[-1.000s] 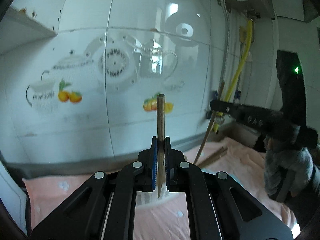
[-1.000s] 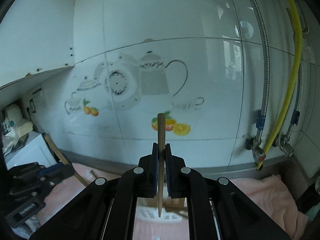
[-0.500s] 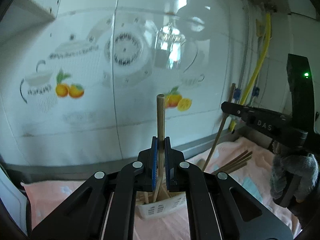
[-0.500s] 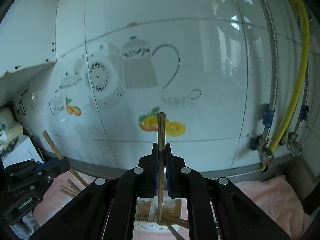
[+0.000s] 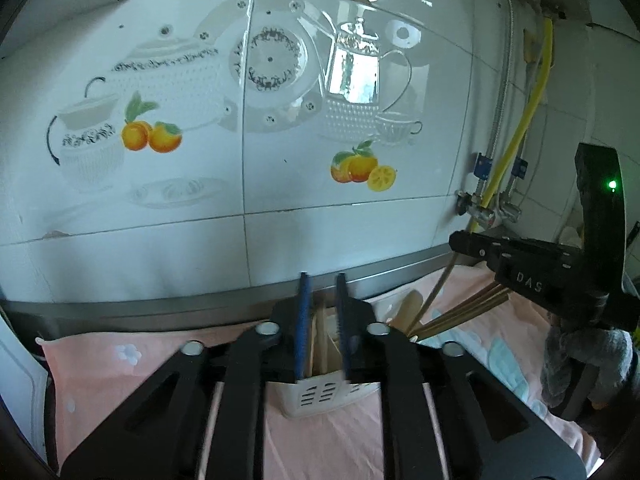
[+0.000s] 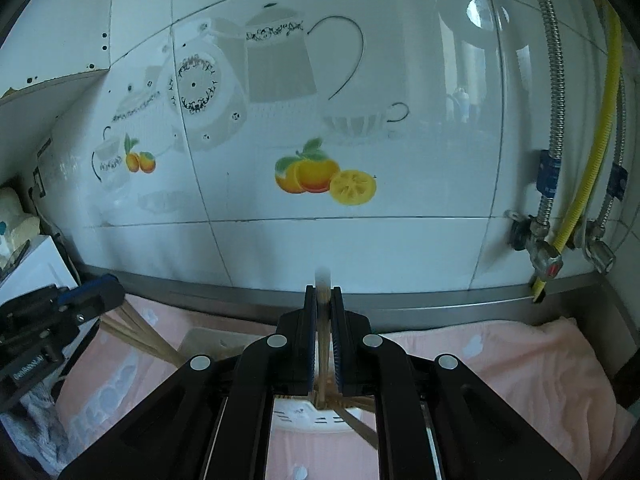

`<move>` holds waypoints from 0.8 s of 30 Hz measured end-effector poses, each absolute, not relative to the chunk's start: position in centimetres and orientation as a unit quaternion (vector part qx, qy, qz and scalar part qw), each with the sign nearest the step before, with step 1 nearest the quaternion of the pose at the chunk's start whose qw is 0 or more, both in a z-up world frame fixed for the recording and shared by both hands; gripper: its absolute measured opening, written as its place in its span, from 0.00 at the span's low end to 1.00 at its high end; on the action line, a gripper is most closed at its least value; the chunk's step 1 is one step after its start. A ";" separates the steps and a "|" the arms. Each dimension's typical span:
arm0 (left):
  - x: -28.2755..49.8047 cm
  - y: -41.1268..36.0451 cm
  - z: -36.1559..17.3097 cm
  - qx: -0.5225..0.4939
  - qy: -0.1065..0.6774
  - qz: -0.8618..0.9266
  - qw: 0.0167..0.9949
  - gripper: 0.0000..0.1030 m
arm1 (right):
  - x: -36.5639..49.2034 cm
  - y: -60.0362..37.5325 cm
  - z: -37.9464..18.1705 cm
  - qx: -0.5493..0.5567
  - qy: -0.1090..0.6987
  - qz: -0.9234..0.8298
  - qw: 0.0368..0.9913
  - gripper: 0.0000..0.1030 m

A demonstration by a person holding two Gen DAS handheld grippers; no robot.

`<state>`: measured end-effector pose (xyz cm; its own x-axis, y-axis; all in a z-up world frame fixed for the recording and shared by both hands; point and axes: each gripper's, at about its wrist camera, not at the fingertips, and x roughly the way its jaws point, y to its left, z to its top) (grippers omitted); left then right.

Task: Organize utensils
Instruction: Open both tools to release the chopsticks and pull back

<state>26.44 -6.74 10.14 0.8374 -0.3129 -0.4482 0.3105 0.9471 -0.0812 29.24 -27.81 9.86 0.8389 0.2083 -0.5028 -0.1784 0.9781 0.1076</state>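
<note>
My left tool (image 5: 321, 322) just let go, jaws parted; its chopstick now in white holder (image 5: 320, 398) on pink cloth (image 5: 100, 360). Right tool (image 6: 322, 340) clamps chopstick (image 6: 322, 312), lowering into holder. One left.

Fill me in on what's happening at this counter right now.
A person is sorting chopsticks into a white holder on a pink cloth, with a gripper in each hand. The left gripper is open over the holder, with sticks standing in the holder below it. The right gripper is shut on one chopstick, upright over the holder. More chopsticks lie on the cloth.
</note>
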 end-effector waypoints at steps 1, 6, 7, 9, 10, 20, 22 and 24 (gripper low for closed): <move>26.1 -6.6 10.3 -0.003 0.230 -0.159 0.960 0.29 | 28.8 -27.8 10.0 0.028 0.265 0.102 0.959 0.12; 24.2 -6.0 11.5 -0.003 0.209 -0.153 0.966 0.46 | 26.6 -27.7 10.6 0.021 0.253 0.100 0.962 0.26; 23.6 -5.9 11.7 -0.002 0.203 -0.151 0.967 0.49 | 26.0 -27.6 10.7 0.020 0.250 0.100 0.963 0.32; 22.6 -5.6 12.0 -0.002 0.197 -0.148 0.969 0.55 | 24.6 -27.4 11.0 0.015 0.244 0.102 0.964 0.34; 22.0 -5.5 12.0 0.000 0.194 -0.146 0.970 0.60 | 23.9 -27.3 11.0 0.013 0.241 0.102 0.965 0.35; 16.2 -2.9 10.4 -0.003 0.189 -0.121 0.974 0.85 | 17.2 -25.7 9.3 -0.006 0.228 0.102 0.968 0.62; 15.3 -2.3 9.8 -0.006 0.191 -0.112 0.975 0.92 | 16.0 -25.1 8.8 -0.016 0.226 0.097 0.969 0.69; 14.3 -1.7 9.3 -0.006 0.192 -0.103 0.976 0.95 | 14.6 -24.6 8.2 -0.025 0.220 0.090 0.971 0.72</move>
<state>14.32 -1.71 9.28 0.9048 -0.2044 -0.3737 0.1996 0.9785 -0.0518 14.57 -24.56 8.17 0.8870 0.1631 -0.4320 -0.1855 0.9826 -0.0097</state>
